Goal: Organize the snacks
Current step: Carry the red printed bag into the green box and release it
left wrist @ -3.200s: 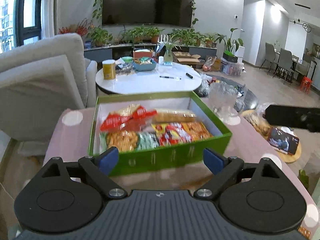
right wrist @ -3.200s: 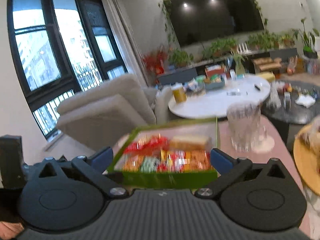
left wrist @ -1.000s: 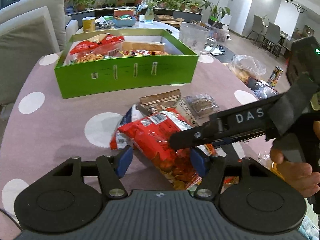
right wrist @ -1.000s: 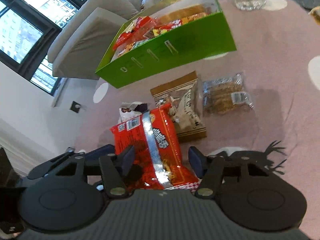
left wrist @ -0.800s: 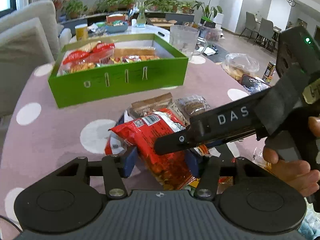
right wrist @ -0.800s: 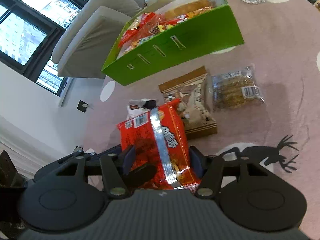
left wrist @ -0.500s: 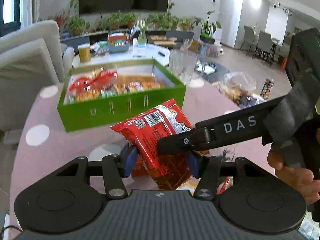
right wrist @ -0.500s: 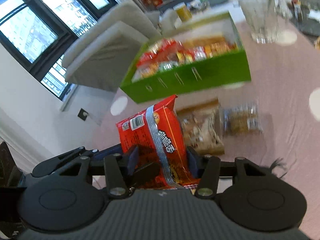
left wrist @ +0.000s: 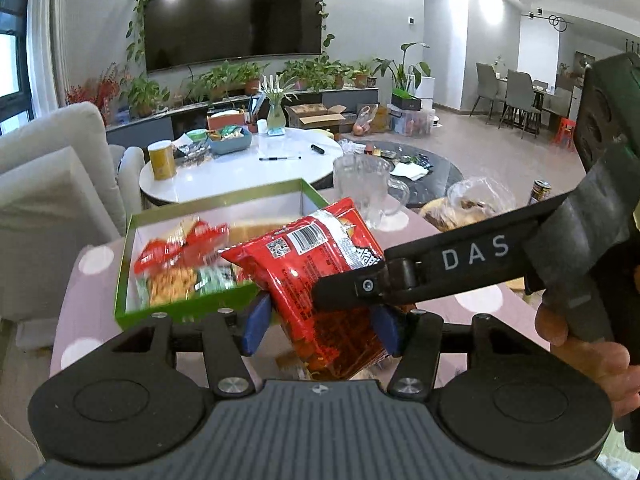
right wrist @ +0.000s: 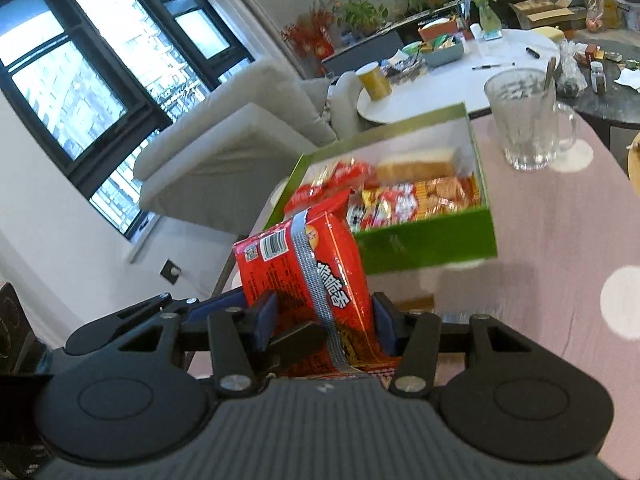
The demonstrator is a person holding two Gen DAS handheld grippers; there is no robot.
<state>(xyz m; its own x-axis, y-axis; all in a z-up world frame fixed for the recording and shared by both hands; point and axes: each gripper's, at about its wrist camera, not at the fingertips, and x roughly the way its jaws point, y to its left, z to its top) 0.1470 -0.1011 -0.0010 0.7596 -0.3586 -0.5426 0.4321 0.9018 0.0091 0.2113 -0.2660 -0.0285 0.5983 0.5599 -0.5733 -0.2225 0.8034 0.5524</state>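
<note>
Pink dotted table (right wrist: 560, 240), w/ green box (right wrist: 424, 242), glass mug (right wrist: 524, 120)

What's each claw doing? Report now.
Left claw: closed on the red bag, jaws easing open.
Right claw: closed on the same bag.

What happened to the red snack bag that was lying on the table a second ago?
The red snack bag went up off the pink tablecloth toward the green box. Both the left gripper and the right gripper still squeeze it; the left jaws are opening slightly. The box and glass mug stayed put.
</note>
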